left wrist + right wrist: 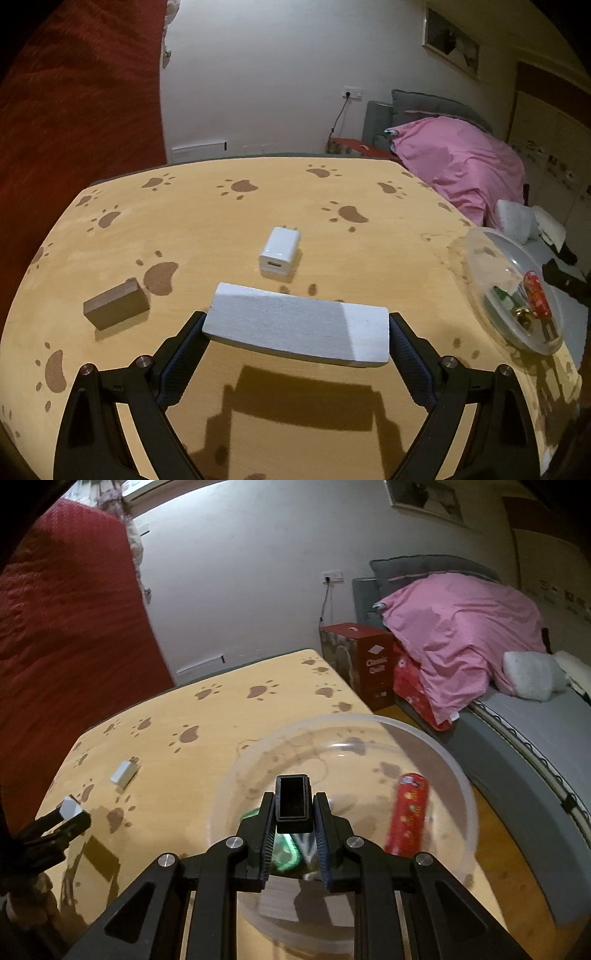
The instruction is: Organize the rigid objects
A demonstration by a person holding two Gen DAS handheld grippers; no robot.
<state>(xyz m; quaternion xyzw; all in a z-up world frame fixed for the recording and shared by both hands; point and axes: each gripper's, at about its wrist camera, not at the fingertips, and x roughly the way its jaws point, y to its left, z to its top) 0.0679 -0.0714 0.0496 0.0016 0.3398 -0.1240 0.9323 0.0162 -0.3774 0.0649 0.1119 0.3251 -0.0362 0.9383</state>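
Observation:
In the left wrist view my left gripper (297, 319) is shut on a long white foam block (295, 326), gripped end to end and held a little above the table, its shadow beneath. Ahead lie a white USB charger (279, 252) and, to the left, a brown block (116, 308). In the right wrist view my right gripper (294, 798) is shut on a small black box (292, 803), above a clear plastic bowl (458, 768). The bowl holds a red tube (408, 812) and a green-rimmed item (286, 856), partly hidden by the fingers.
The table (221, 206) has a yellow paw-print cover. A red quilted panel (74, 110) stands at the left. Right of the table are a red carton (369, 661) and a bed with a pink duvet (461, 635). The bowl (480, 240) sits near the table's right edge.

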